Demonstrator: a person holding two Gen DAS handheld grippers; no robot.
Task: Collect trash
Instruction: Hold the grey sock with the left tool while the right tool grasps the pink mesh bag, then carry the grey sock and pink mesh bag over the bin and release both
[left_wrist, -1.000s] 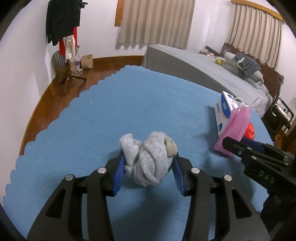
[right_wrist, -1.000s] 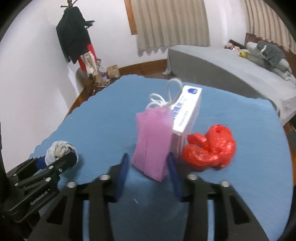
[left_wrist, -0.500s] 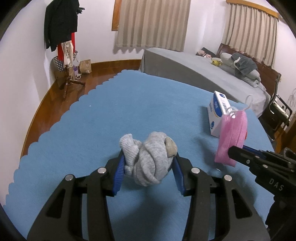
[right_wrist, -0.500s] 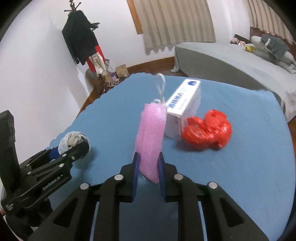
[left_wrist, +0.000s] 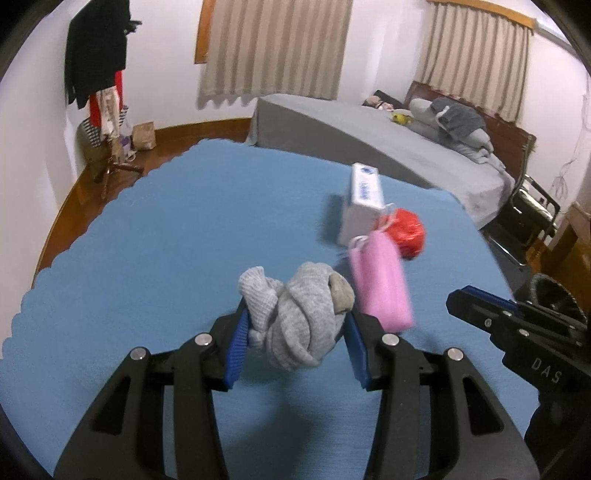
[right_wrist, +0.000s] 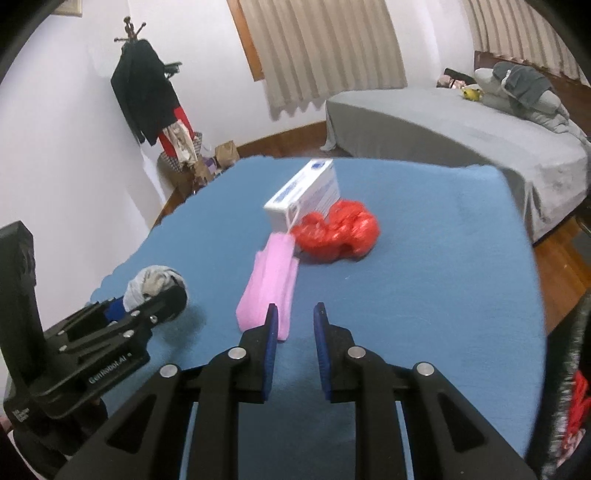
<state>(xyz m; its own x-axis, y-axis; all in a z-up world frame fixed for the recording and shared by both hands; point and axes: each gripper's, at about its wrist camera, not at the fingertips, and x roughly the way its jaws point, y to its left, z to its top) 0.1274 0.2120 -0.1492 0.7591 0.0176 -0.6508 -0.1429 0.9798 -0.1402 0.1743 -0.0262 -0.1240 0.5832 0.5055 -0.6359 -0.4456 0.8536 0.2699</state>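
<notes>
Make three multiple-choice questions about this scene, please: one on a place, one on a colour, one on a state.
1. Where does the red bag lie?
A. on the grey bed
B. beside the white box on the blue cloth
C. on the wooden floor

2. What colour is the soft item with white loops?
A. green
B. yellow
C. pink

3. How is the left gripper?
A. shut on the grey sock bundle
B. open and empty
C. shut on the box

Answers: B, the bag touches the box; C, it is plainly pink; A, both pads press the bundle.
</notes>
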